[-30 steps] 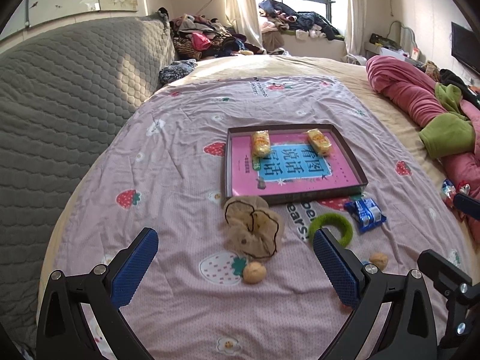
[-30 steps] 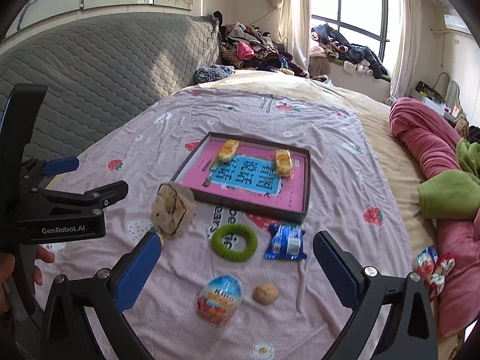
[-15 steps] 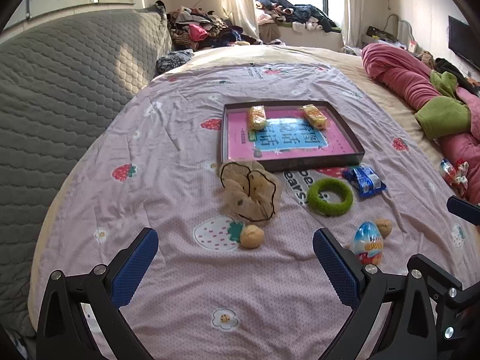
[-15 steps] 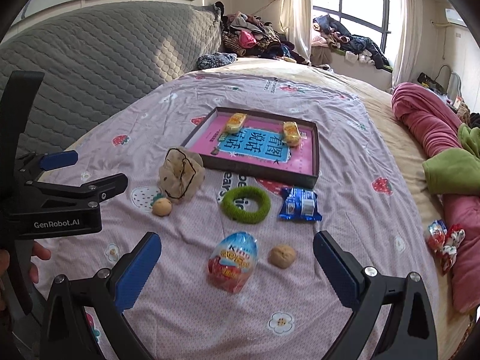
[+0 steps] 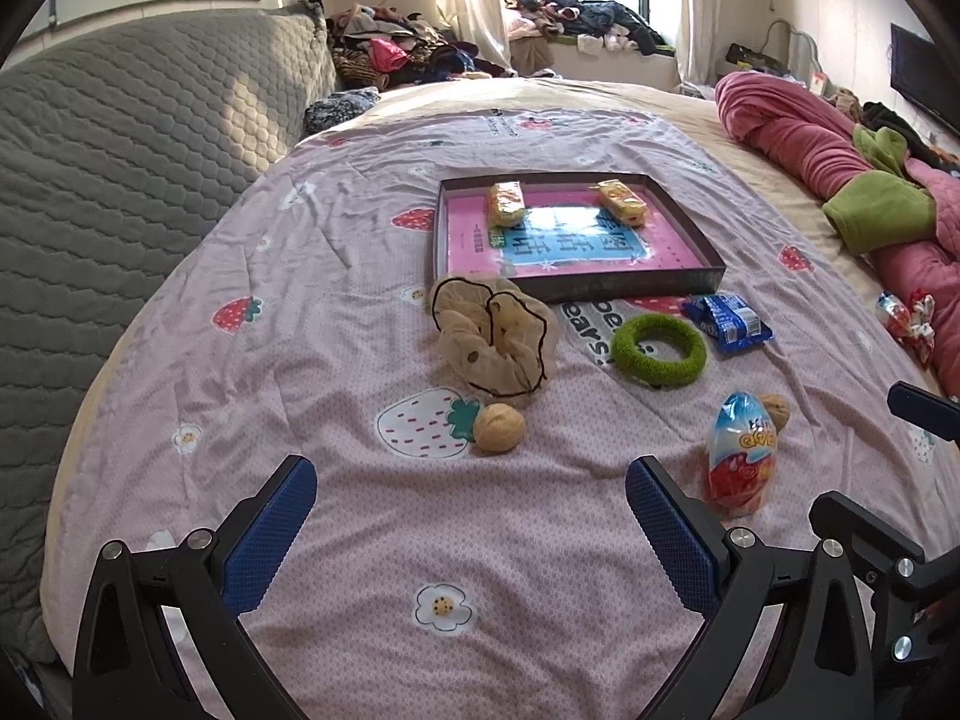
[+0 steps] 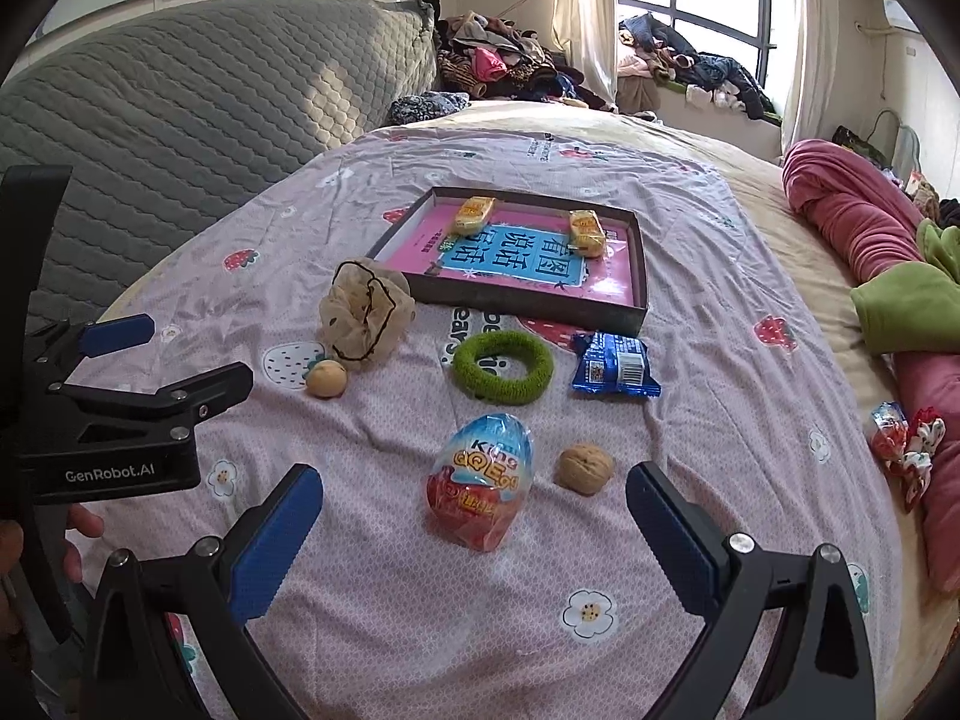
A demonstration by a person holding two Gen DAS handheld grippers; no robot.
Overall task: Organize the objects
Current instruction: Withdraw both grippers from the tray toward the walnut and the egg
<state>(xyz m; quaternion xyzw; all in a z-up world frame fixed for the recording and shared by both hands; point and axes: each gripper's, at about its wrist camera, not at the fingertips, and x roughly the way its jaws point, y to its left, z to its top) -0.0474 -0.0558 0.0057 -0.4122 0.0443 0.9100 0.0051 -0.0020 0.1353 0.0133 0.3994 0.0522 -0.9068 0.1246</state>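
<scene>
Both grippers are hovering spread and empty over the bed, the right gripper (image 6: pixel 474 531) framing the egg (image 6: pixel 480 480) just ahead of its fingertips, the left gripper (image 5: pixel 471 516) facing a walnut (image 5: pixel 498 434). Judged step: selecting a first pick; the next move is calling for lowering around the egg and closing gently. Beyond, the ring (image 6: pixel 503 366), blue packet (image 6: pixel 615 363) and scrunchie (image 6: pixel 365 312) are lying short of the tray (image 6: pixel 528 299), which is holding two snacks.

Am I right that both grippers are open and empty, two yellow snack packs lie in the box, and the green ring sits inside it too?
Not quite. The green ring lies on the bedspread in front of the box, outside it, as the right wrist view shows. The rest holds: the left gripper and right gripper are open and empty, and two yellow snack packs lie in the box.
</scene>
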